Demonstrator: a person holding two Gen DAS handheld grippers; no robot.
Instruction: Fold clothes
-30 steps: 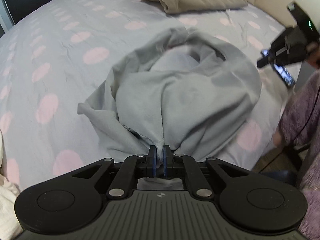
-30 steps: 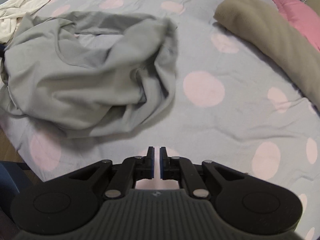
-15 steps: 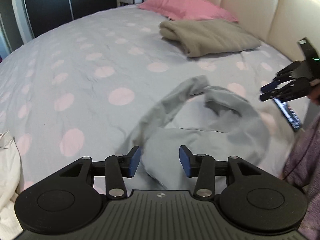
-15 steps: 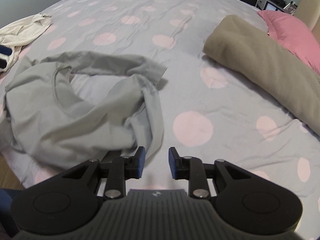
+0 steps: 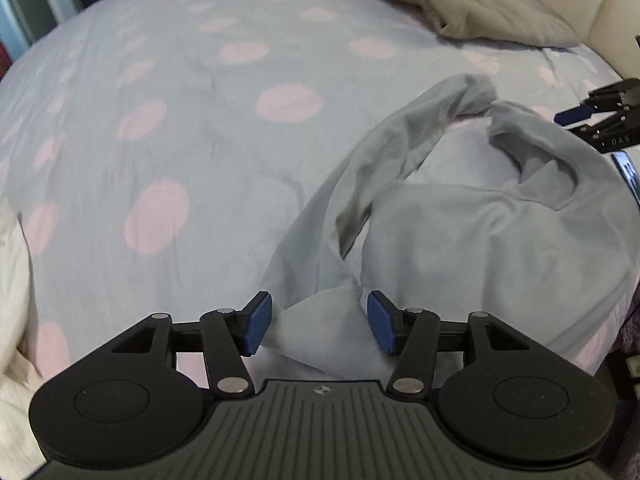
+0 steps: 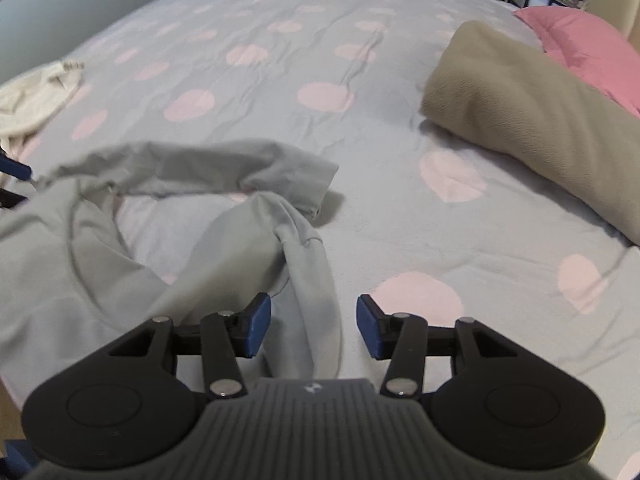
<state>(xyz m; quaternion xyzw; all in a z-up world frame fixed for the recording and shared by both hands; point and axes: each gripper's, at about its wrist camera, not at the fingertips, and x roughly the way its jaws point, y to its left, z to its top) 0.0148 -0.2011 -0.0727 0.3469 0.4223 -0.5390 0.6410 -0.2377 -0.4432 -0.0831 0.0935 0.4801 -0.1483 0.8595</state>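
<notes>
Polka-dot bedsheet (image 5: 180, 120) under crumpled grey long-sleeved shirt (image 5: 480, 240), sleeves reaching away from both half-open, just-opened, empty-handed left gripper (image 5: 319, 322) and right gripper (image 6: 313, 326).

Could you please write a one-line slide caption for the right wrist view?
Open right gripper poised over a crumpled grey shirt on the polka-dot bedspread.

My right hand-held gripper (image 6: 313, 326) has just been opening; its jaws stand apart over a fold of the grey shirt (image 6: 120, 248), pads not pressing it. The shirt lies crumpled at near left on the spotted bed (image 6: 280, 60). A tan folded blanket (image 6: 532, 116) lies far right, against a pink pillow (image 6: 588, 44).
</notes>
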